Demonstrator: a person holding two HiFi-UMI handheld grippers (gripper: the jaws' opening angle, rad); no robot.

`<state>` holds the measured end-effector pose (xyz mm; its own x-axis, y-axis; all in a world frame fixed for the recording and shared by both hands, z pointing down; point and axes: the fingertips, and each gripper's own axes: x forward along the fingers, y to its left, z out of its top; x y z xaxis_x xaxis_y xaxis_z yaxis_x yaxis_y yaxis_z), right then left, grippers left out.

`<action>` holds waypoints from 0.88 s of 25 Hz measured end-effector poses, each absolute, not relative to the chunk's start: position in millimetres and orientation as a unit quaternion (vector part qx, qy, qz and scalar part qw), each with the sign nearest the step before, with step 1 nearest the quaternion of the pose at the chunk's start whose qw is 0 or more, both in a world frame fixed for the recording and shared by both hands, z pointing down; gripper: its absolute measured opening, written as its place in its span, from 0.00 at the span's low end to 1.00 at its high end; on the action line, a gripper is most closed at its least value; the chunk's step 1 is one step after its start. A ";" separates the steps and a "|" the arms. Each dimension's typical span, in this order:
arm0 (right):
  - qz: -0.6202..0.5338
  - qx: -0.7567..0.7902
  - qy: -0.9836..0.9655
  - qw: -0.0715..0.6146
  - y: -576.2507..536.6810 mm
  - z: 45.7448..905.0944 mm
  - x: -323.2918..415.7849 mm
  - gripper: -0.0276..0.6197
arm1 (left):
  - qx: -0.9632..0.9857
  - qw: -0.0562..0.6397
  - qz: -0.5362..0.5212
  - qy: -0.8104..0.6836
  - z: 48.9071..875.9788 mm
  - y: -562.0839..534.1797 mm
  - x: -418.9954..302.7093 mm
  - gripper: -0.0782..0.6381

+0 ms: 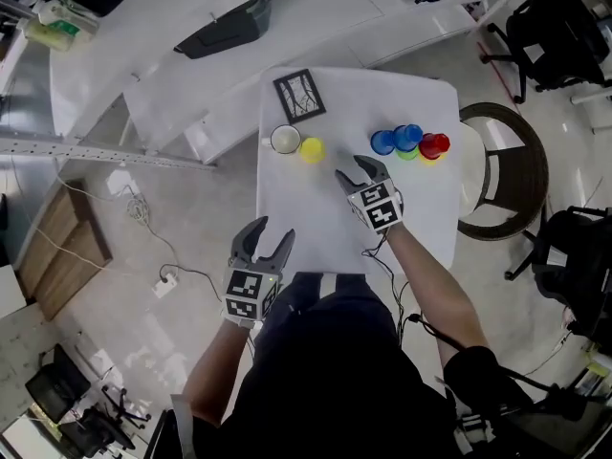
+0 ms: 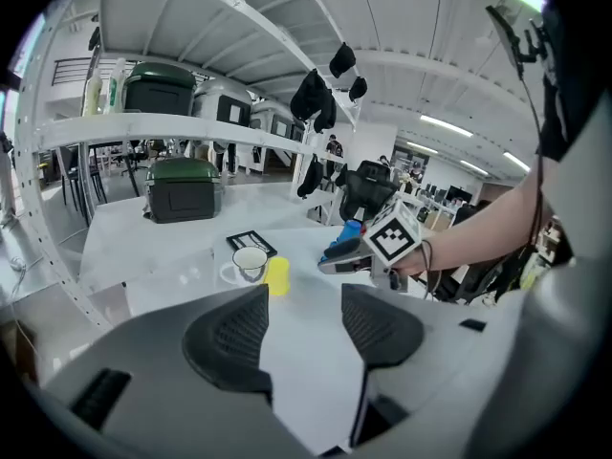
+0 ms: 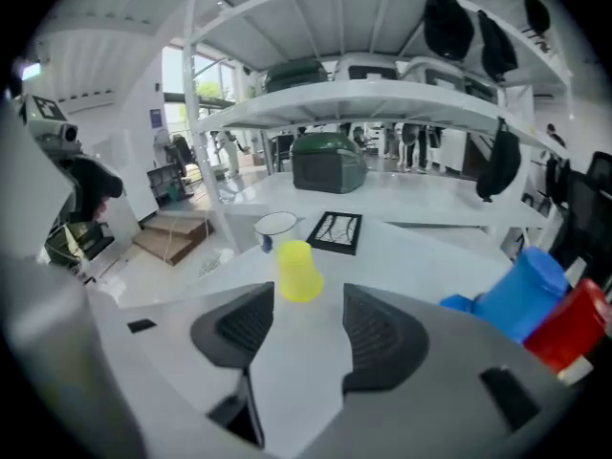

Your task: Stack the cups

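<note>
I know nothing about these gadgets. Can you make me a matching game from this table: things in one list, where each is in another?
1. yellow cup
2. white mug
3. red cup
4. left gripper

A. right end of the row
B. near left corner of the table, jaws open, empty
C. straight ahead of the right gripper's open jaws
D. left end of the row

Pairs: 1-C, 2-D, 3-A, 4-B

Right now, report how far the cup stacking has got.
Done: nothing clearly; the blue cups and red cup sit clustered at the right of the table, nesting unclear. In hand: nothing; the right gripper is open, aimed at the upturned yellow cup; the left gripper is open and empty. Left: gather every cup into one stack.
</note>
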<state>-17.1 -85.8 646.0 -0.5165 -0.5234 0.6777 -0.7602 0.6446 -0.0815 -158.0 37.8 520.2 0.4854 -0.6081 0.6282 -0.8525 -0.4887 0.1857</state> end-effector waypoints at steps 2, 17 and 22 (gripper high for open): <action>0.175 0.345 -0.860 0.333 -91.9 655.6 -44.3 0.41 | 0.823 0.249 0.254 -0.443 522.4 41.7 -168.6 0.44; 0.082 0.259 -0.862 0.427 -128.4 686.1 -100.5 0.35 | 0.803 0.272 0.261 -0.461 539.7 53.5 -212.3 0.44; 0.114 0.288 -0.864 0.396 -119.8 668.1 -92.3 0.35 | 0.809 0.268 0.258 -0.455 540.3 51.8 -202.4 0.43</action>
<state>-92.3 -119.8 668.1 -0.5207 -0.4074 0.7502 -0.5880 0.8083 0.0307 -202.4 51.8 540.3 0.4533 -0.5976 0.6613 -0.8744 -0.4421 0.1999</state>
